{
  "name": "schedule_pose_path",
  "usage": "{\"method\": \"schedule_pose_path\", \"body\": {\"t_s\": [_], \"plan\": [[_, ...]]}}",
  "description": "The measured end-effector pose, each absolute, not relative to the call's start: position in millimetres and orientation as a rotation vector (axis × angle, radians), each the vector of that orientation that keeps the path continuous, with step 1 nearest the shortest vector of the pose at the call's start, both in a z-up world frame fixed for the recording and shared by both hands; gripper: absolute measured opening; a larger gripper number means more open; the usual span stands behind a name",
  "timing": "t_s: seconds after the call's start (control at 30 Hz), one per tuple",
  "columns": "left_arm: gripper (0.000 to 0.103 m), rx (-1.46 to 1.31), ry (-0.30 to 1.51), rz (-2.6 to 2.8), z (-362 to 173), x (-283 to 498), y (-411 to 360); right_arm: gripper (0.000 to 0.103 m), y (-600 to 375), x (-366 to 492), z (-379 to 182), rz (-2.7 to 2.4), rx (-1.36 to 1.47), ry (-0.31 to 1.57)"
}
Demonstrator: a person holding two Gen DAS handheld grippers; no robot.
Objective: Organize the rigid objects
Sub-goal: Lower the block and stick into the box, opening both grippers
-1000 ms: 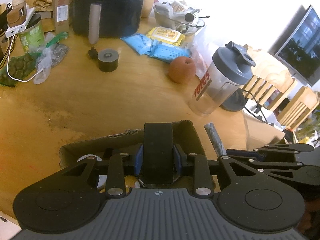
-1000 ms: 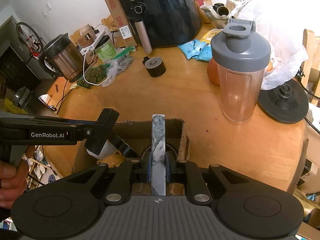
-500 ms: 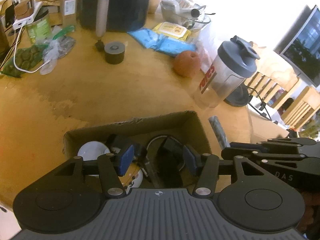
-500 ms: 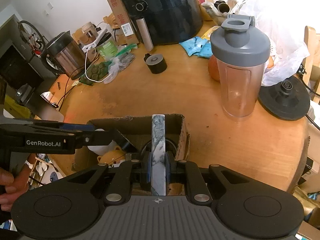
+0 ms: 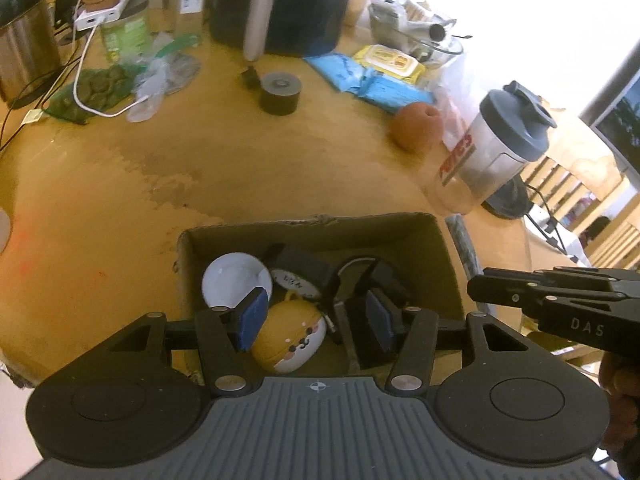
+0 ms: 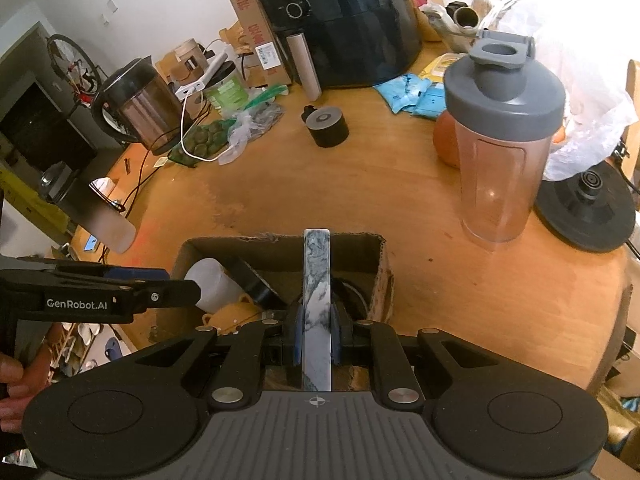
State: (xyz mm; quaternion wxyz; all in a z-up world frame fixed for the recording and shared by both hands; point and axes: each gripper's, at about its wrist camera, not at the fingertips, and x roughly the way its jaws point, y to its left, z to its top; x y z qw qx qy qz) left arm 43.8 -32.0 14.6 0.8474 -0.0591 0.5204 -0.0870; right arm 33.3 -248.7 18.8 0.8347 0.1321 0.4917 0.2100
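Observation:
A cardboard box (image 5: 320,220) sits at the near edge of the wooden table. Inside lie a white bowl (image 5: 236,280), a black clock (image 5: 298,280), a yellow animal-faced figure (image 5: 290,340) and a black block (image 5: 362,334). My left gripper (image 5: 316,322) hovers open above the box, its blue pads touching nothing. My right gripper (image 6: 316,336) is shut on a grey-and-white marbled bar (image 6: 317,280), which sticks out over the box (image 6: 224,242) at its right side. The marbled bar (image 5: 464,248) also shows in the left wrist view, just outside the box's right wall.
A clear shaker bottle (image 6: 500,140) with a grey lid stands right of the box, beside an orange fruit (image 5: 416,128) and a black kettle base (image 6: 584,208). Farther back are a black cylinder (image 5: 280,94), blue packets (image 5: 360,80), an air fryer (image 6: 340,20) and a steel kettle (image 6: 136,100).
My left gripper has opened and let go of the black block, which now lies in the box. That gripper has shifted a little over the box. The right gripper has kept still.

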Motion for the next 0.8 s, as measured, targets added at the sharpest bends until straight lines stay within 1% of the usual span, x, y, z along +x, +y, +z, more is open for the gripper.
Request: {"method": "schedule_pose_path", "body": {"t_s": [0.67,0.73,0.77,0.8], "plan": [[0.054,-0.199,1.09,-0.09,13.9,25.6,-3.9,0.017,-216.0,48.9,23.7,0.515,0.2,1.037],[0.054,-0.202,1.089,-0.086,14.2,24.3,-1.7,0.019,-212.5,48.7,24.4,0.507,0.178,1.031],[0.054,-0.203,1.089,-0.084,14.3,23.9,-1.2,0.038,-210.3,48.9,24.1,0.49,0.158,1.033],[0.054,-0.204,1.088,-0.083,14.5,23.3,-0.8,0.07,-208.8,49.0,23.6,0.474,0.14,1.038]]}}
